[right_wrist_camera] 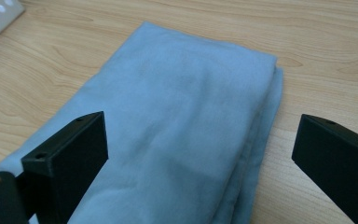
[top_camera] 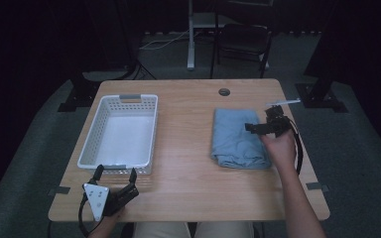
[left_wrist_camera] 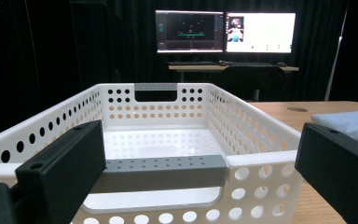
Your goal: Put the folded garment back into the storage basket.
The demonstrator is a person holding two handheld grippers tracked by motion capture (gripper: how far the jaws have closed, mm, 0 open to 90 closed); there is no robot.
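A folded light-blue cloth (top_camera: 239, 139) is seen lying flat on the right half of the wooden table (top_camera: 188, 148). The right gripper (top_camera: 256, 127) is held over the cloth's right edge, jaws spread wide apart, nothing between them; in the right gripper view the cloth (right_wrist_camera: 182, 130) lies below the jaws. The left gripper (top_camera: 115, 173) is held at the near rim of a white perforated basket (top_camera: 90, 139), jaws apart. The basket's grey handle (left_wrist_camera: 163, 170) is seen between them.
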